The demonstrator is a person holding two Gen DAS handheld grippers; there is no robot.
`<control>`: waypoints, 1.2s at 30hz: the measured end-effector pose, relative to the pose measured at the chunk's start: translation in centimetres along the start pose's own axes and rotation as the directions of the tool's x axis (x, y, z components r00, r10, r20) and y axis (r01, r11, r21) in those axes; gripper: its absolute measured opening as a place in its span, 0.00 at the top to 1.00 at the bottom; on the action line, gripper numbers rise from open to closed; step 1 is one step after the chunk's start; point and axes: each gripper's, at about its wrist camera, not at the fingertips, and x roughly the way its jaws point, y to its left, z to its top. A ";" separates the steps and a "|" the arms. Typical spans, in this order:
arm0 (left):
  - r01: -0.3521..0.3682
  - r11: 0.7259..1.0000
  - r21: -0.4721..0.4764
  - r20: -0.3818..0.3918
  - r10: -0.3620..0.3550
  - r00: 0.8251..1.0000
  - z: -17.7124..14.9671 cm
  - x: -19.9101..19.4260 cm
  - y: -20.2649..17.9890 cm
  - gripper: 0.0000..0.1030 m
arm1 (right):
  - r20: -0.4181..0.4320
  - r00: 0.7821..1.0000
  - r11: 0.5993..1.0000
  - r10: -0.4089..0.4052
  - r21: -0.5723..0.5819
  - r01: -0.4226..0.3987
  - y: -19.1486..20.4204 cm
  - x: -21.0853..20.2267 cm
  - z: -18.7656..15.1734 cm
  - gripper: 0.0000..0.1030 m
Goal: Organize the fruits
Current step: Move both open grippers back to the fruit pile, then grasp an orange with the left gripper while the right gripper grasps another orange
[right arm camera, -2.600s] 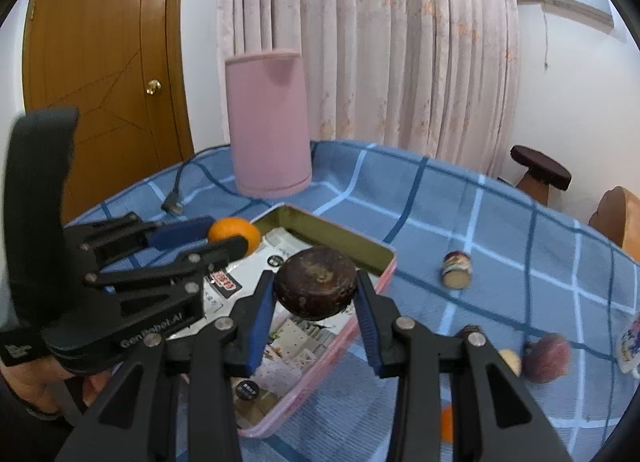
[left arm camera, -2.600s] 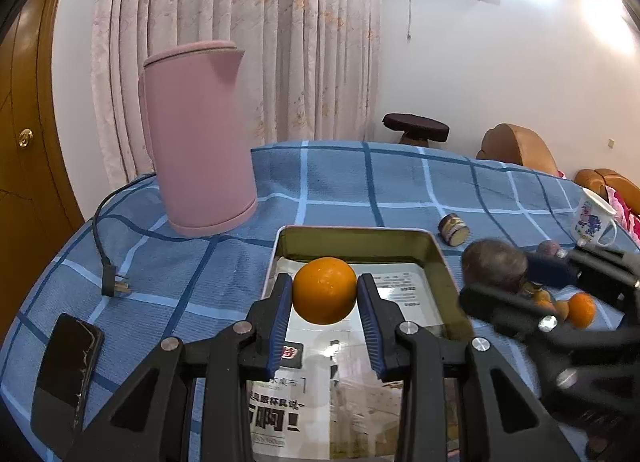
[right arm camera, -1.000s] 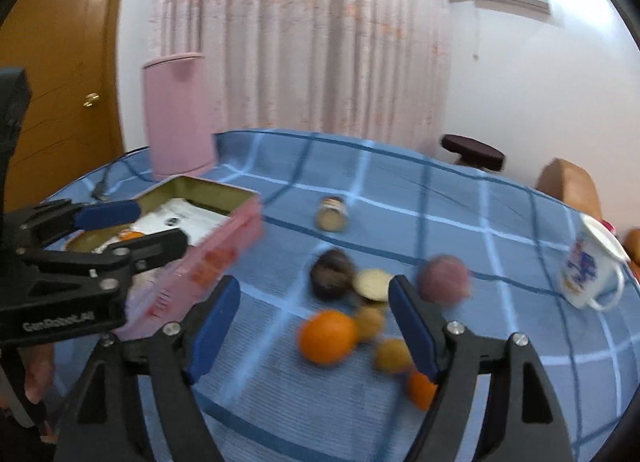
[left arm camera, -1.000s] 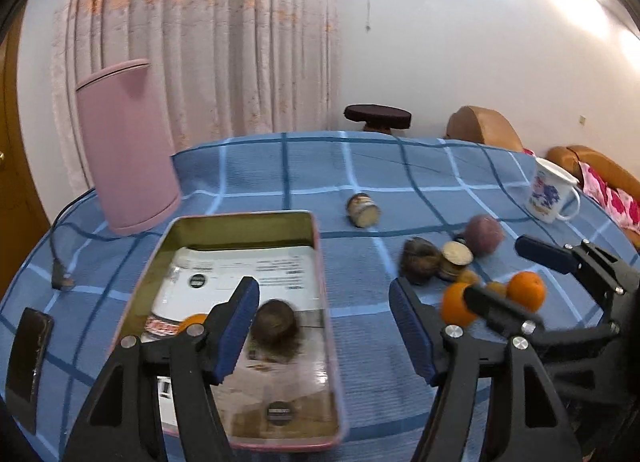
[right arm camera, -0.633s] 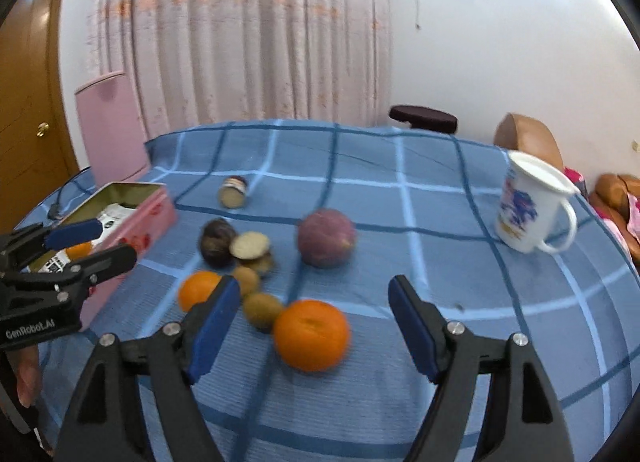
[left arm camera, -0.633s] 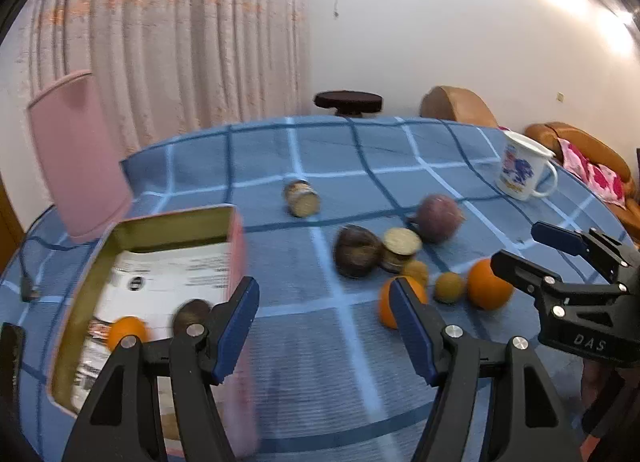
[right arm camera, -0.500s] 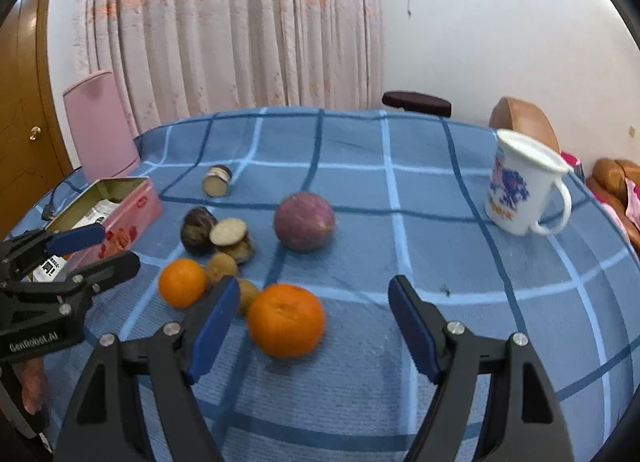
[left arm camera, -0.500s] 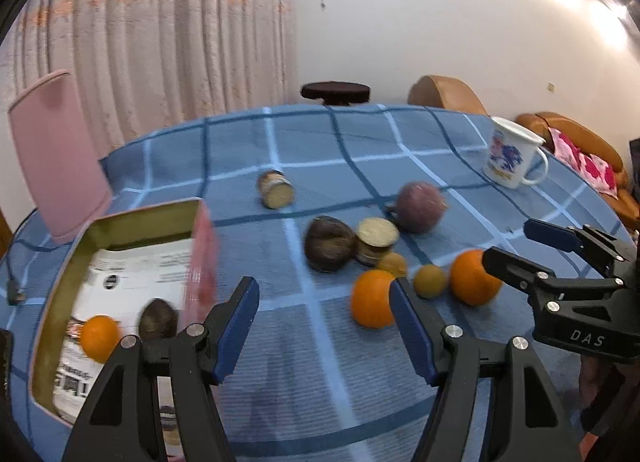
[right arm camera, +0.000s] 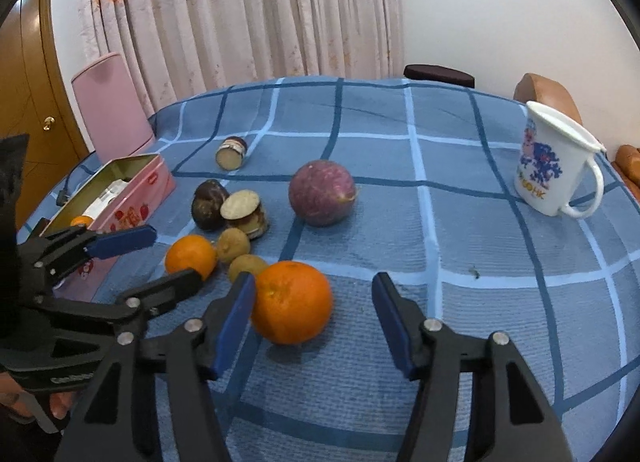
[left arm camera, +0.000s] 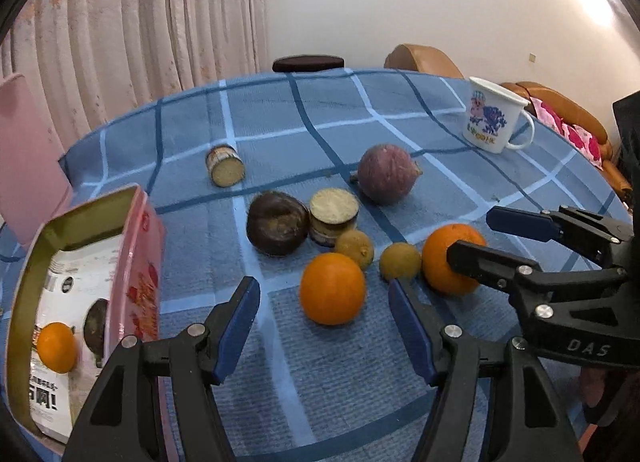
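My left gripper (left arm camera: 324,302) is open around an orange (left arm camera: 332,288) on the blue checked cloth. My right gripper (right arm camera: 314,302) is open around a second orange (right arm camera: 291,302), which touches its left finger; this orange also shows in the left wrist view (left arm camera: 448,258). A pink tin (left arm camera: 142,246) at the left holds an orange (left arm camera: 56,346) and a dark fruit (left arm camera: 95,326). Beyond lie a dark brown fruit (left arm camera: 277,227), two small brown fruits (left arm camera: 355,248), and a purple round fruit (left arm camera: 385,179).
A small jar (left arm camera: 334,215) lies by the dark fruit and another jar (left arm camera: 225,169) farther back. A white mug (left arm camera: 494,119) stands at the far right. A pink kettle (right arm camera: 110,105) stands behind the tin.
Both grippers let go of their fruits into the tin, swung right to the loose fruits and came down. Each now brackets an orange.
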 end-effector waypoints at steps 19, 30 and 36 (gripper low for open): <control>0.085 0.996 -0.027 -0.067 -0.086 0.994 0.1 1.4 0.5 0.64 | -0.053 0.993 0.995 0.103 0.015 -0.102 0.0 0.7 -0.2 0.52; 0.082 0.996 -0.042 -0.013 -0.082 0.997 0.2 0.3 1.0 0.64 | -0.010 0.996 0.996 0.089 0.013 -0.088 -0.1 -0.1 -0.3 0.53; 0.075 0.996 -0.053 0.023 -0.074 0.997 0.2 -0.3 1.2 0.64 | 0.028 0.997 0.997 0.075 0.005 -0.076 0.0 -0.8 -0.2 0.53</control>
